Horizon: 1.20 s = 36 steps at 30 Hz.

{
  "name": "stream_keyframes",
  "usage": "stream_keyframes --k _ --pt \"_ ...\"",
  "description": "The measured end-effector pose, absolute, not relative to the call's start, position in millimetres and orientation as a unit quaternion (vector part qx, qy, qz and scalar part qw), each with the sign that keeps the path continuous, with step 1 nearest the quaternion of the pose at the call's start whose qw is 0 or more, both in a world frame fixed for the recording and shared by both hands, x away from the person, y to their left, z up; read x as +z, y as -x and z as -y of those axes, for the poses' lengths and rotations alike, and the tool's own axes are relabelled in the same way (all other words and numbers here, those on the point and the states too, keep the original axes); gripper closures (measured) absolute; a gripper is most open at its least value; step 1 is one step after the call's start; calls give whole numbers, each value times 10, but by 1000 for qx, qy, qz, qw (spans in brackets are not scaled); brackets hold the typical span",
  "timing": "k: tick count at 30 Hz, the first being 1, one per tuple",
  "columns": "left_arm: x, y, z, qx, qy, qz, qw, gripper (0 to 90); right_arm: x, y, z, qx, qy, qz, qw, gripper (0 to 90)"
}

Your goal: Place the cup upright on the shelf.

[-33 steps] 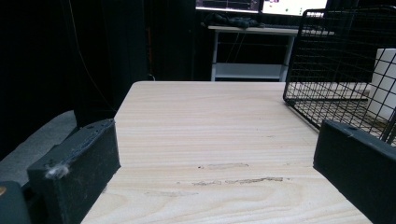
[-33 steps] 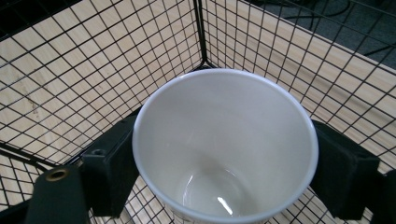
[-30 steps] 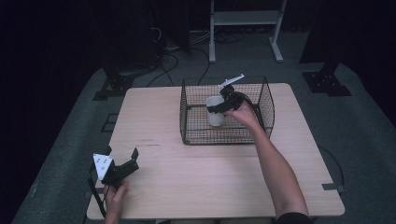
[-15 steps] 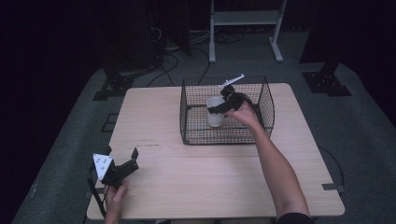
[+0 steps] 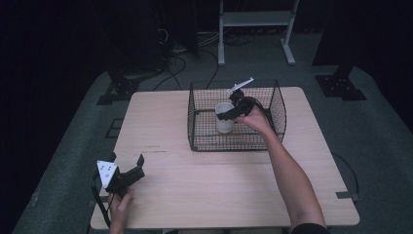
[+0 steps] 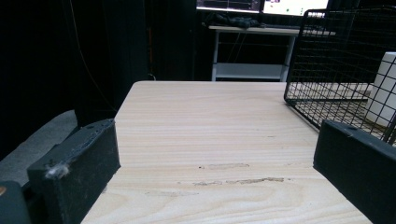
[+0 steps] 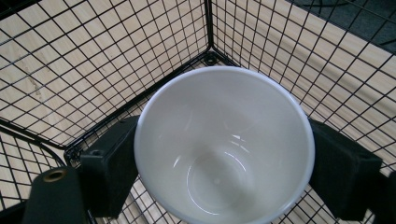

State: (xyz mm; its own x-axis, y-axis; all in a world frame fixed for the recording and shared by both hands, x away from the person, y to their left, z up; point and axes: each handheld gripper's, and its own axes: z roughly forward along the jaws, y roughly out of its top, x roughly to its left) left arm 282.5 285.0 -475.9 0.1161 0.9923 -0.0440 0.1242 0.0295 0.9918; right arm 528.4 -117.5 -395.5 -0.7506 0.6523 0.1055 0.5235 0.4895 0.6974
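Right tool (image 5: 233, 111) clamps cup (image 5: 224, 117) upright inside basket (image 5: 199, 127), far edge of surface (image 5: 219, 185). Left tool (image 5: 132, 171) open, empty, near-left corner.

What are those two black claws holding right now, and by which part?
The right gripper clasps the white cup by its outer sides, inside the wire basket. The left gripper is open, holding nothing.
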Motion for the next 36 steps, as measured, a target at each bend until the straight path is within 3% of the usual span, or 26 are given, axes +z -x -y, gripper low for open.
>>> stream_keyframes --k 36 --pt "-4756 -2827 -2868 430 -543 -513 506 0 -3830 -5223 1222 399 -328 -851 90 134"
